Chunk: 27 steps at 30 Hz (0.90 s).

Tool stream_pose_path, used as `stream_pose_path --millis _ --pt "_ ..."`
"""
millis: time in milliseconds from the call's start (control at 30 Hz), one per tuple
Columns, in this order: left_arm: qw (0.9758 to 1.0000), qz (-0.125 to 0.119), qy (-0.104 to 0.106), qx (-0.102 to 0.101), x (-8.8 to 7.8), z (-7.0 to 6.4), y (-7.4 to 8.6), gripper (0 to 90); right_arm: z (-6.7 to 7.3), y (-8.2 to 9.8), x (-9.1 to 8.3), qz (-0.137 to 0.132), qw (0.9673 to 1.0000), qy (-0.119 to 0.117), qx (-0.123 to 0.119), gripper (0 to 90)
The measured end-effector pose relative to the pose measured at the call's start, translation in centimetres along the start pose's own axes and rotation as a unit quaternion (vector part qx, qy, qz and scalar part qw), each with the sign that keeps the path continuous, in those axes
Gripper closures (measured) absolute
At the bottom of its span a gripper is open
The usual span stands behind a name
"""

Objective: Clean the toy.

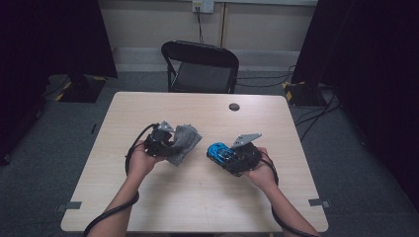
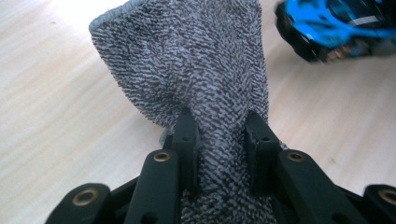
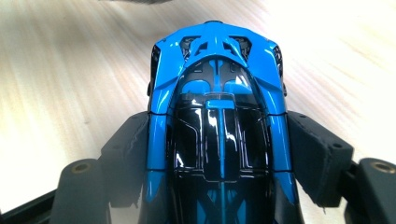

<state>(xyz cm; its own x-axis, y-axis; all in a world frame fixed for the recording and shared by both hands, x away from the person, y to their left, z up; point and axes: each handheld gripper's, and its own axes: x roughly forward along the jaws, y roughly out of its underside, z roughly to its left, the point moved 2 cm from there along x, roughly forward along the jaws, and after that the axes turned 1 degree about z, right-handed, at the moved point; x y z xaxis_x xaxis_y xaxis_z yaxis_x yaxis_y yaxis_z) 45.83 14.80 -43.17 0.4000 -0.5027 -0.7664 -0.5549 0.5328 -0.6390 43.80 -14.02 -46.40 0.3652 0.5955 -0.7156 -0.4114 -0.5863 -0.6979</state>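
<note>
Pinching grey cloth (image 2: 196,70) in left gripper (image 2: 223,133) fingers, right gripper (image 3: 219,154) fingers clamping blue toy car (image 3: 217,107), chair (image 1: 201,66) beyond table (image 1: 197,197)

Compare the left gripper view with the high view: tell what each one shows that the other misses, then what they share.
Left gripper view: the grey cloth's knit weave and the left gripper's jaws pinching a fold of it. High view: the person's hands, the right gripper clamped on the blue toy car, the black chair behind the table. Both share: cloth, car, wooden tabletop.
</note>
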Motion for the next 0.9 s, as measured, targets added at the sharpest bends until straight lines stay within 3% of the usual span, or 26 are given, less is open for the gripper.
stream_pose_path --millis 200,500,600,767,900 --pt "1.0 -0.001 -0.01 0.0 0.6 0.3 -1.1 70.5 0.3 -0.1 0.1 0.0 1.0 -0.005 -0.003 28.3" --pt "0.9999 -0.002 -0.003 0.011 1.4 -0.2 -2.5 70.4 1.0 -0.4 0.3 0.003 0.9998 -0.013 -0.018 28.3" --pt "0.9999 -0.001 0.007 0.01 1.9 -0.5 -2.8 70.4 1.2 -0.4 0.3 0.002 0.9997 -0.015 -0.022 28.3" --pt "0.9991 0.011 0.023 0.035 2.9 -1.7 -3.1 70.4 1.4 -0.7 0.1 -0.002 0.9995 -0.018 -0.027 28.3" --pt "0.9982 0.014 0.039 0.042 3.5 -2.5 -3.3 70.4 1.4 -0.7 0.0 -0.003 0.9995 -0.014 -0.027 28.3"
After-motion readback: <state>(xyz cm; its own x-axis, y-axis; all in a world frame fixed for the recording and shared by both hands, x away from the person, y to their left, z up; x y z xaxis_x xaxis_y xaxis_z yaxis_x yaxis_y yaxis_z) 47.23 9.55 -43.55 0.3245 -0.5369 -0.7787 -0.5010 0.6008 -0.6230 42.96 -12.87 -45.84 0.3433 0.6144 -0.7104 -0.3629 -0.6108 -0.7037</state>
